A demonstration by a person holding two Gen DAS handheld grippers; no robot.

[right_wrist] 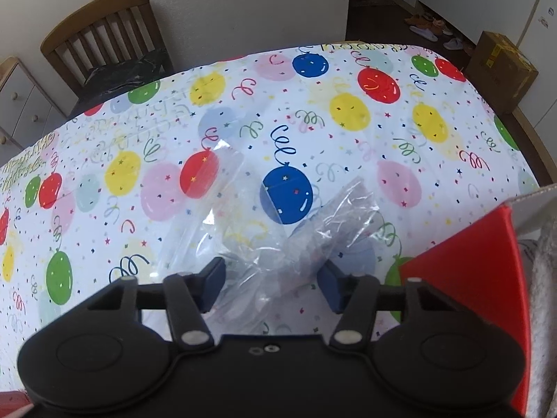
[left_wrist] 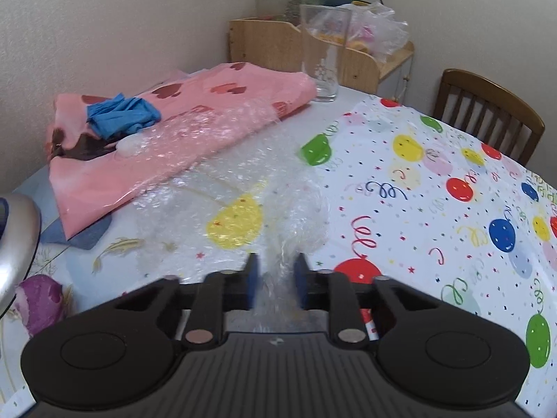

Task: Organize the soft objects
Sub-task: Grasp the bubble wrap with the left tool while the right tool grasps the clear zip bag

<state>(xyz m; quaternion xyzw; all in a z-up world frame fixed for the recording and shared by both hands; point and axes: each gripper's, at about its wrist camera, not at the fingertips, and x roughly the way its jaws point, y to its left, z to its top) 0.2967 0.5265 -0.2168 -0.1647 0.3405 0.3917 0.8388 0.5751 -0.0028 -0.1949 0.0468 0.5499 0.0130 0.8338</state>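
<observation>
Left gripper (left_wrist: 275, 271) is pinching bubble wrap (left_wrist: 243, 160); right gripper (right_wrist: 272, 280) is sitting half-open around a clear plastic bag (right_wrist: 278, 240), pads not visibly pressing.

I see a glossy plastic balloon-print cover (left_wrist: 435, 160) over the desk; a clear, bumpy bubble-wrap sheet (left_wrist: 243, 174) glints on it; the folded pink heart-print cloth (left_wrist: 195, 104) looks soft and matt; the crumpled blue gloves (left_wrist: 122, 115) look rubbery; the tall clear glass (left_wrist: 322, 52) shines; in the right view a thin crinkled transparent plastic bag (right_wrist: 278, 244) gleams; the slatted wooden chair (right_wrist: 104, 31) looks smoothly varnished.
</observation>
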